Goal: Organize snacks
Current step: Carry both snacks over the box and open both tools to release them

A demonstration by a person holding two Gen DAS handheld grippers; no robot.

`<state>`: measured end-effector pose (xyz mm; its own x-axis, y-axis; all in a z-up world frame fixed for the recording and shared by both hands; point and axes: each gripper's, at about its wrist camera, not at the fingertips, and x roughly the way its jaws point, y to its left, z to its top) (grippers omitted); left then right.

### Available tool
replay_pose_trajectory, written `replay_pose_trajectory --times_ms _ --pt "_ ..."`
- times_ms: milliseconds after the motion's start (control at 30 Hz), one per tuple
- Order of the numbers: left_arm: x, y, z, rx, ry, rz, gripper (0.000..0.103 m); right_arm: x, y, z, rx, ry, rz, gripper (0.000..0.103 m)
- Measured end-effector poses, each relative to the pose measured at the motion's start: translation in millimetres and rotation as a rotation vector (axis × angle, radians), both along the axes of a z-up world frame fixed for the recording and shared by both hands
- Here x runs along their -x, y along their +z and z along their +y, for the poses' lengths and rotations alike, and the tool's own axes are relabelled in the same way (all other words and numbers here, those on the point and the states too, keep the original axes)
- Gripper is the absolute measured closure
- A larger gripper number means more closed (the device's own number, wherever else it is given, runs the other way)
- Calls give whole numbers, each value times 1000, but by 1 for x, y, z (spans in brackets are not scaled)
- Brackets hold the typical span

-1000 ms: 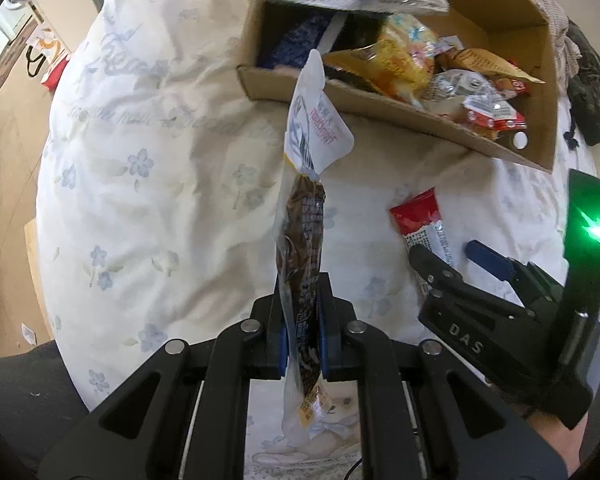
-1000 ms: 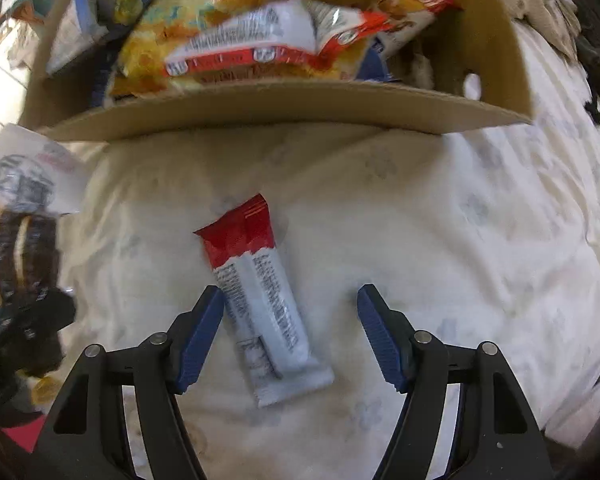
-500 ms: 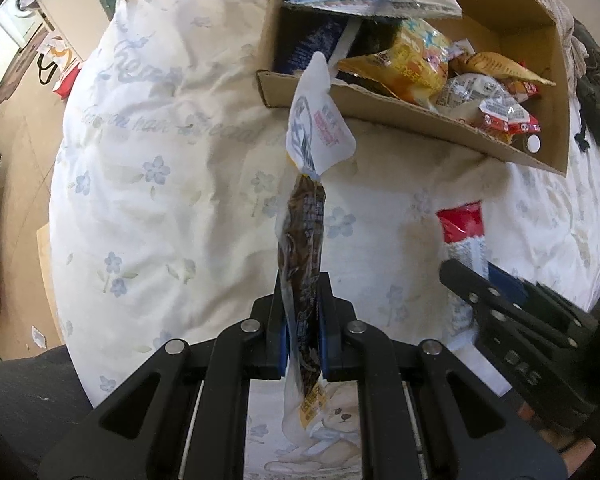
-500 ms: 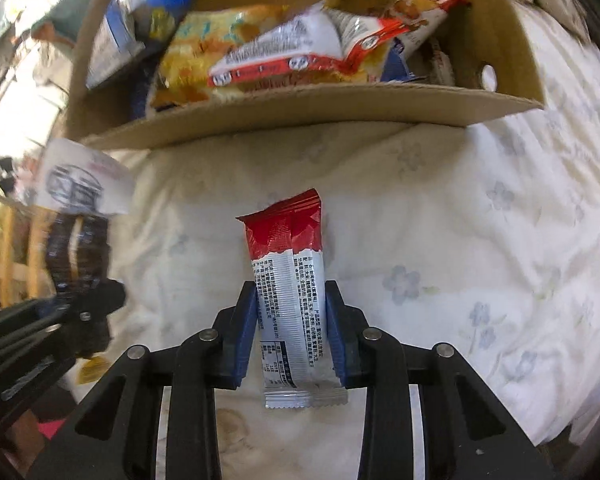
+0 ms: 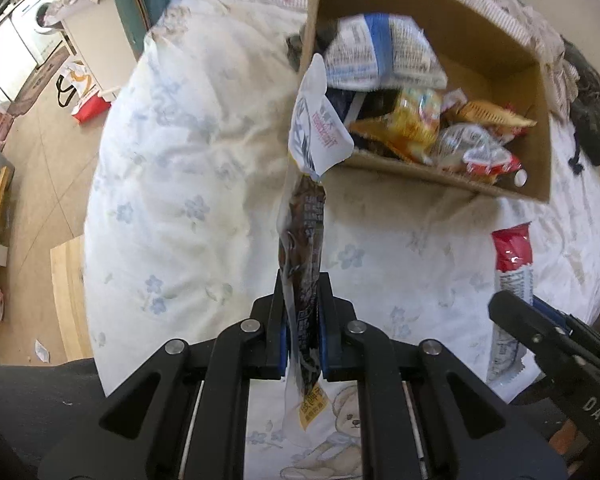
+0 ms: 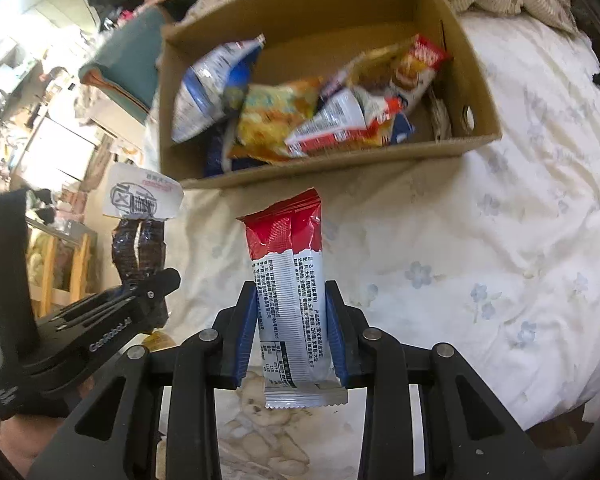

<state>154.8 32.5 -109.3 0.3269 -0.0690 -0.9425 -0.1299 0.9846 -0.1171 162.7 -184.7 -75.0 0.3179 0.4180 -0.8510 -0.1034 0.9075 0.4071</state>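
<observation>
White floral bedding [image 6: 480, 240] covers the bed, with tan flooring [image 5: 32, 168] to its left. A cardboard box [image 6: 476, 92], holding assorted snack packets, rests on the far bedding. The left gripper [image 5: 302, 336] clamps a dark snack bag [image 5: 304, 248]; the right gripper [image 6: 292, 332] grasps a red-and-white bar [image 6: 290, 280], both held clear of the bedding in front of the box.
</observation>
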Motion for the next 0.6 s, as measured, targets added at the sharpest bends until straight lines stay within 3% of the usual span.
replay_pose_trajectory --times_ms 67,167,433,600 --pt "0 10 5 12 5 -6 94 3 12 -7 -14 -8 -28 69" --pt "-9 28 13 106 27 10 94 4 27 -15 -39 -22 -70 69" --pt "-46 104 12 108 -9 -119 94 -27 70 -54 -83 -109 -189 69" --pt "-75 122 -9 86 -47 -168 94 -69 76 -74 -63 -155 -201 69"
